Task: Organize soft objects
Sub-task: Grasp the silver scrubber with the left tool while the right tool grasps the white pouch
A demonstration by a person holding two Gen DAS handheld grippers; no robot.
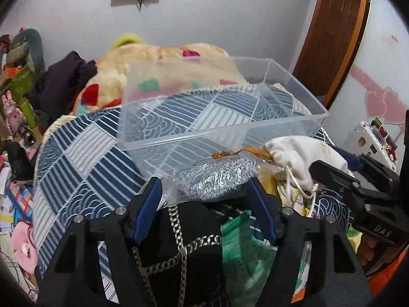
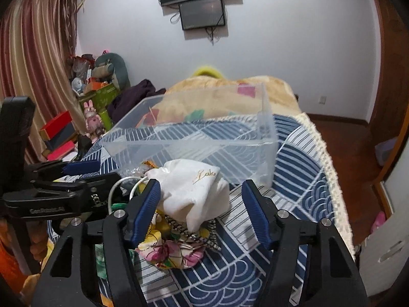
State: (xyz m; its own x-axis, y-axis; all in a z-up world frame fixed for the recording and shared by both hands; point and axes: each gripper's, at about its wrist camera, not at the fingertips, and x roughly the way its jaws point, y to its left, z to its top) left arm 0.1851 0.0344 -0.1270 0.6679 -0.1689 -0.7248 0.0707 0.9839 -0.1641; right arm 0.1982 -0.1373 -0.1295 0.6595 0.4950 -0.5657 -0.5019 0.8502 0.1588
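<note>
A clear plastic bin [image 1: 281, 124] [image 2: 268, 130] sits on the blue patterned bedspread, beyond a pile of soft things. My left gripper [image 1: 205, 197] is open around a silver wire scourer in a clear bag [image 1: 217, 176], above a black cloth with chain print [image 1: 189, 230] and green mesh [image 1: 240, 250]. My right gripper [image 2: 202, 199] is open around a white drawstring pouch [image 2: 194, 192], which also shows in the left wrist view [image 1: 294, 153]. Under the pouch lie a floral cloth [image 2: 168, 253] and a checked piece [image 2: 194, 232]. Each gripper shows in the other's view: the right one [image 1: 340, 176], the left one [image 2: 79, 176].
A beige quilt [image 1: 153, 61] and dark clothes [image 1: 64, 81] lie behind the bin. Boxes and toys [image 2: 87, 107] crowd the floor at the left. The bedspread's fringed edge [image 2: 329, 168] drops to the wooden floor at the right. A door [image 1: 329, 33] stands far right.
</note>
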